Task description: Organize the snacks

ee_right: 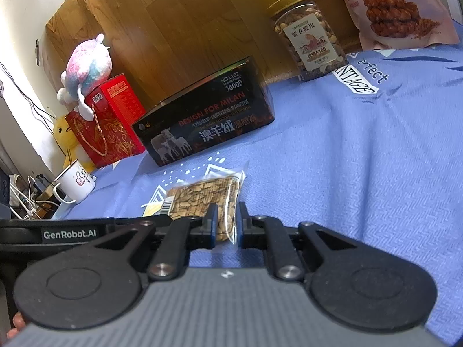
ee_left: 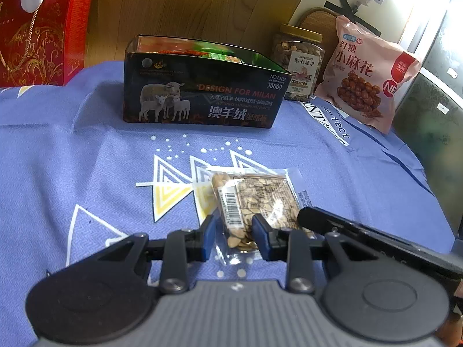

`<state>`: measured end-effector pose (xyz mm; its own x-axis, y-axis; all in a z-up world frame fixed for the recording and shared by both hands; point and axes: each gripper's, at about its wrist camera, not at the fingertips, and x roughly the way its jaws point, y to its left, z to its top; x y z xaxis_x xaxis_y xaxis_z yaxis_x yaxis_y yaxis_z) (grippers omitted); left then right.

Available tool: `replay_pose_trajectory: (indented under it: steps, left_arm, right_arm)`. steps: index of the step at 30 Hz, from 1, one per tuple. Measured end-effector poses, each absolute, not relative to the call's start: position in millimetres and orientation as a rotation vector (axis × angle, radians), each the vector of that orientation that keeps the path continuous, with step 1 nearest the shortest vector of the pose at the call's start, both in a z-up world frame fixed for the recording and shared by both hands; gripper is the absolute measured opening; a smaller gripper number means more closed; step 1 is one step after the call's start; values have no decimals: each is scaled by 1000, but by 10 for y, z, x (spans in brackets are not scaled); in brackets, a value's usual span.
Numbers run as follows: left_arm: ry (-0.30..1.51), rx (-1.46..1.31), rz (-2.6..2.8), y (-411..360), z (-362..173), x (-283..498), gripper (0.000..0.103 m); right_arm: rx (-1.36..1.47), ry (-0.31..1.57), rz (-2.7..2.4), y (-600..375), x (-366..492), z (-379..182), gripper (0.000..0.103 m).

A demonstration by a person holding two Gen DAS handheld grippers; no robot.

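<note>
In the left wrist view, a blue woven cloth (ee_left: 72, 150) with white triangle prints is covering the surface before a wooden panel; the left gripper (ee_left: 234, 237) is clenching a clear plastic packet of seeds (ee_left: 257, 199), lying near a black open tin box (ee_left: 202, 98). In the right wrist view, the right gripper (ee_right: 225, 225) is pinching the packet's other corner; a nut jar (ee_right: 306, 34) is standing beyond.

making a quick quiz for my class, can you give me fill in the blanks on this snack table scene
1. Both the left hand-held gripper and the right hand-held gripper are shut on the clear packet of ____.
2. The packet lies on a ____ cloth.
3. The dark box shows a picture of ____.
4. The nut jar has a ____ lid.

Missing words: seeds; blue; sheep; gold
</note>
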<state>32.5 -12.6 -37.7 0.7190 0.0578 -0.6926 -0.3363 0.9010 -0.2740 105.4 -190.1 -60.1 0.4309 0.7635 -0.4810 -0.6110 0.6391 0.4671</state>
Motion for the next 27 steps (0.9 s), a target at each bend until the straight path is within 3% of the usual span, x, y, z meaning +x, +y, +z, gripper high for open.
replay_pose_trajectory:
  steps: [19,27]
  left_arm:
    - [740,-395,231,-134,-363,331,28]
    - [670,-362,226,-112,-106,320,22]
  right_arm:
    - [217,710,860,-1891,1035,-596,14]
    - [208,660,868,-1872,1017,-447,12]
